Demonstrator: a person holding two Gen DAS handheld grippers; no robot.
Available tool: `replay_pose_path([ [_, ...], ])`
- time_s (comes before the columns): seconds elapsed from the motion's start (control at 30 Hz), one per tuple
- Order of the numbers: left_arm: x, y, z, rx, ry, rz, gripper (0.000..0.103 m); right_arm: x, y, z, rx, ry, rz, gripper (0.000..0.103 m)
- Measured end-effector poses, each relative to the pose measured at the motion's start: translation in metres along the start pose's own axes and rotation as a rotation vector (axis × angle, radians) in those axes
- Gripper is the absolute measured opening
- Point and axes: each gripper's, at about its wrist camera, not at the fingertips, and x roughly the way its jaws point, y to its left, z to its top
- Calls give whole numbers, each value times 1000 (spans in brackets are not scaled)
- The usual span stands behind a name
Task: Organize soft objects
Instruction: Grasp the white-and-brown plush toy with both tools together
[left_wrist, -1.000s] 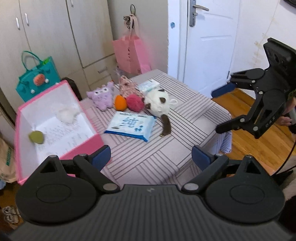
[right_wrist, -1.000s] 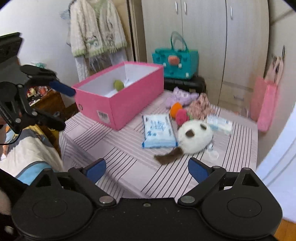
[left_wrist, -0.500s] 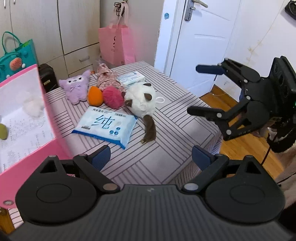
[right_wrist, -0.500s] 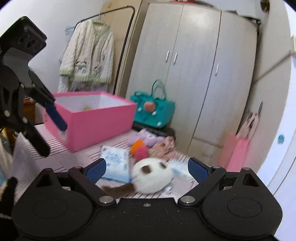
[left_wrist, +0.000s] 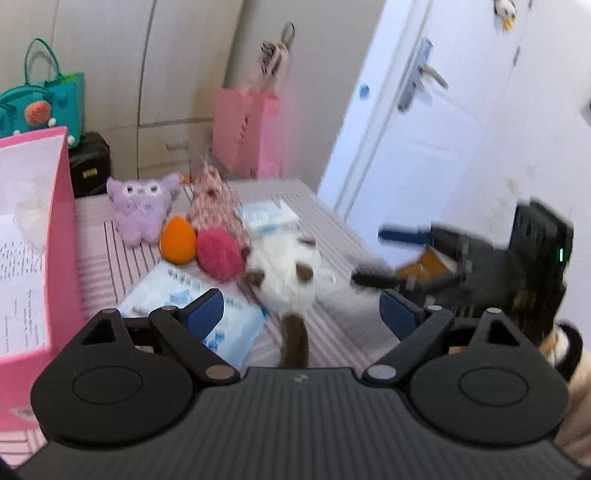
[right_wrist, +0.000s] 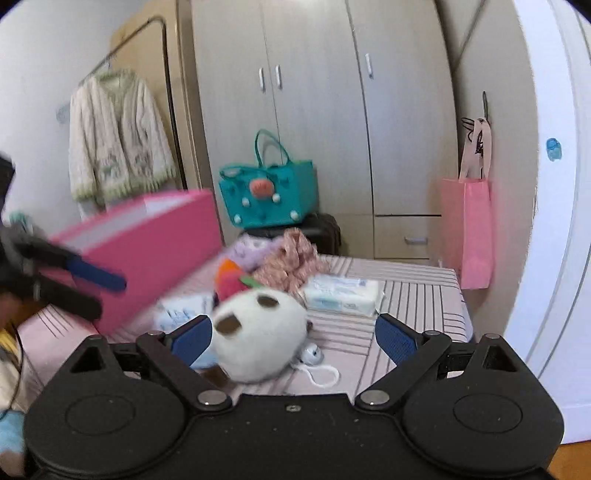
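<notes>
A white plush with brown patches and a brown tail (left_wrist: 284, 273) lies on the striped table (left_wrist: 332, 229), also near in the right wrist view (right_wrist: 258, 332). Behind it sit a red pompom (left_wrist: 219, 253), an orange ball (left_wrist: 178, 240), a purple owl plush (left_wrist: 139, 205) and a floral cloth toy (left_wrist: 216, 201). A wet-wipe pack (left_wrist: 207, 314) lies in front. The pink box (left_wrist: 37, 240) stands at the left. My left gripper (left_wrist: 301, 314) is open and empty just before the white plush. My right gripper (right_wrist: 293, 338) is open and empty, the plush between its fingers' line; it also shows blurred in the left wrist view (left_wrist: 376, 254).
A second tissue pack (right_wrist: 341, 295) lies at the table's back right. A teal bag (right_wrist: 267, 197) on a black case, a pink paper bag (right_wrist: 467, 232), wardrobes and a white door (left_wrist: 424, 129) surround the table. A small white clip with cord (right_wrist: 314, 358) lies beside the plush.
Both grippers have moved in close to the white plush. The right gripper dropped lower toward the table. Both stay open.
</notes>
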Motion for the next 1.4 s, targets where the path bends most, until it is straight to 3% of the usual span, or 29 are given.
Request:
replay_pose_path([
  [0.13, 16, 6, 10, -88, -67, -27, 92, 19, 10, -3, 27, 75, 84, 97],
  [0.3, 39, 11, 5, -160, -80, -7, 90, 35, 25, -8, 20, 114, 91, 97],
  [0.47, 58, 20, -5, -224, -62, -13, 85, 39, 31, -17, 18, 106, 2, 97],
  [0.6, 66, 22, -9, -255, -76, -33, 79, 43, 27, -13, 58, 109, -4, 97],
  [0.73, 68, 22, -13, -251, -105, -26, 74, 49, 39, -9, -13, 115, -46, 97],
  [0.87, 72, 21, -14, -246, -109, 13, 74, 59, 49, -9, -50, 131, -85, 97],
  [1.13, 78, 29, -17, -303, -121, 21, 74, 71, 51, -5, -66, 148, -109, 97],
  [1.4, 87, 26, -21, -291, -103, -3, 74, 73, 51, -8, -57, 147, -109, 96],
])
